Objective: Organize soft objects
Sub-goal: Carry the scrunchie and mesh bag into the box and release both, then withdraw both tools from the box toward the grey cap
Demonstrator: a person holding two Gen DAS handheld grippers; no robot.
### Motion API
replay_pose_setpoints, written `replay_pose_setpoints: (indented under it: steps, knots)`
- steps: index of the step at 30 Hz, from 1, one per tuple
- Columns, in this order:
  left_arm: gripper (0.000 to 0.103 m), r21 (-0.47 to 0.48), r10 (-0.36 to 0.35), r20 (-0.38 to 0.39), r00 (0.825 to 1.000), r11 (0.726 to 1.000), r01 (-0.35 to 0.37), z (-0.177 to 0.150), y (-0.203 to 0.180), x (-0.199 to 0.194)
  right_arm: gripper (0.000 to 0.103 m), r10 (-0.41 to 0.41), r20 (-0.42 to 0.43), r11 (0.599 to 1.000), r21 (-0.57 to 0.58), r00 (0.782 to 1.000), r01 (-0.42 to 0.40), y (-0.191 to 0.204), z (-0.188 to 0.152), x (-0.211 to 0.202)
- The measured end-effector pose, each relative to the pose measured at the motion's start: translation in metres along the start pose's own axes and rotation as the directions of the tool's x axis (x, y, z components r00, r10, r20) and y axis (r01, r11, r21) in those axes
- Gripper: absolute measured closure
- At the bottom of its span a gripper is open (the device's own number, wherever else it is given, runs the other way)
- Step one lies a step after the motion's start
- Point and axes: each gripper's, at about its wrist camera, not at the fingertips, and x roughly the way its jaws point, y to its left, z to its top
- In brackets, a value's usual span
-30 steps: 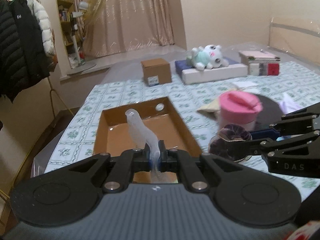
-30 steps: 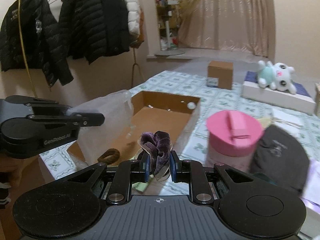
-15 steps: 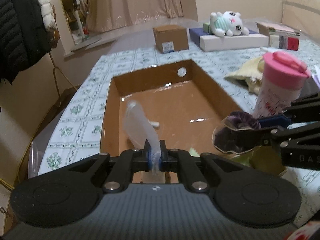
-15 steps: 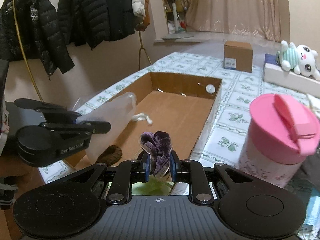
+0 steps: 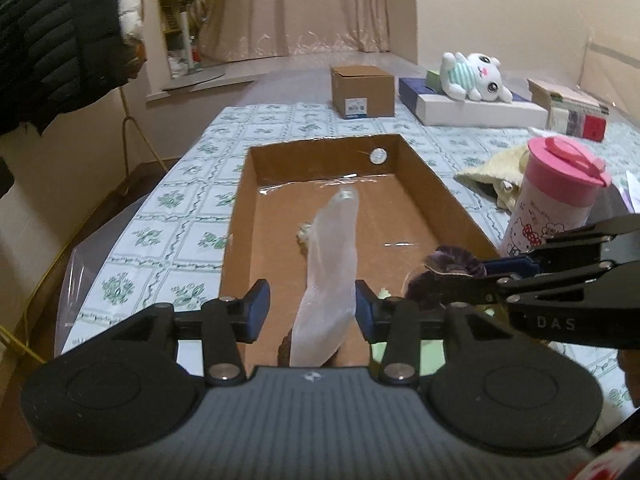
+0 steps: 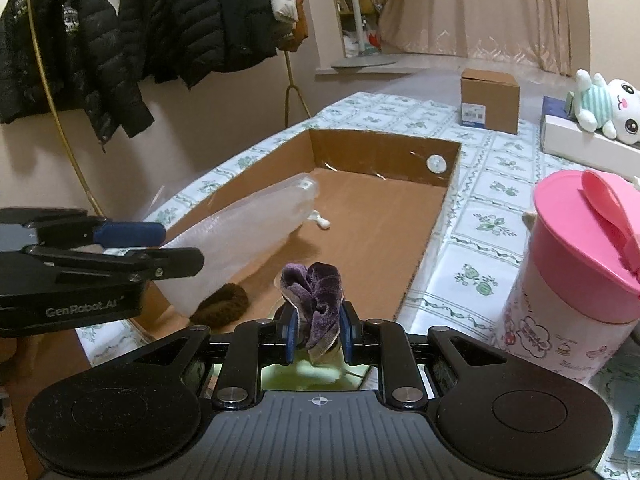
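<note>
**Over the cardboard box, two soft things on their way in**

At the left, the left gripper (image 5: pixel 306 306) hangs over the near end of the cardboard box (image 5: pixel 448 196), its jaws opening; the translucent sock (image 5: pixel 330 280) stands between the blue pads, seemingly no longer pinched. It looks thin, limp and very light, so it should flop down of its own accord; if retaken, the bunched lower end near the pads seems the better hold than the loose tip. Beneath it a dark brown scrunchie (image 6: pixel 220 306) lies on the box floor. To the right, the right gripper (image 6: pixel 316 334) is clenched on a purple velvet scrunchie (image 6: pixel 314 300) above the box's near corner. It looks squashy, springy and not fragile, and gripping across its gathered band suits it
</note>
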Motion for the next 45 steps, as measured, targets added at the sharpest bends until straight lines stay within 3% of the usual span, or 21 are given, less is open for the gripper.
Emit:
replay_pose_setpoints:
  steps: [2, 4, 5, 15, 33, 45]
  knots:
    - [0.061, -0.027, -0.003, -0.003, 1.000, 1.000, 0.003, -0.003, 0.003, -0.003, 0.072, 0.010, 0.000, 1.000, -0.003, 1.000, -0.010, 0.002, 0.000, 0.002]
    - [0.059, -0.056, -0.012, -0.003, 1.000, 0.998, 0.012, -0.007, 0.005, -0.006, 0.054, 0.014, 0.002, 1.000, -0.003, 1.000, -0.014, 0.003, 0.000, 0.002]
    - [0.059, -0.067, -0.016, -0.004, 1.000, 0.998, 0.015, -0.008, 0.006, -0.008, 0.053, 0.017, 0.007, 1.000, -0.004, 1.000, -0.017, 0.004, -0.001, 0.002]
    - [0.055, -0.121, -0.027, 0.004, 1.000, 0.992, 0.027, -0.018, 0.001, -0.030, 0.052, 0.005, 0.030, 1.000, 0.029, 1.000, -0.005, 0.003, -0.009, -0.028]
    - [0.054, -0.182, -0.055, -0.019, 0.998, 0.982, 0.050, -0.038, -0.045, -0.078, 0.052, -0.131, 0.057, 0.986, 0.110, 0.990, 0.124, -0.007, -0.043, -0.135]
    - [0.038, -0.174, -0.081, -0.032, 0.996, 0.982, 0.074, -0.039, -0.078, -0.094, 0.052, -0.207, 0.074, 0.964, 0.187, 0.976, 0.190, -0.033, -0.066, -0.185]
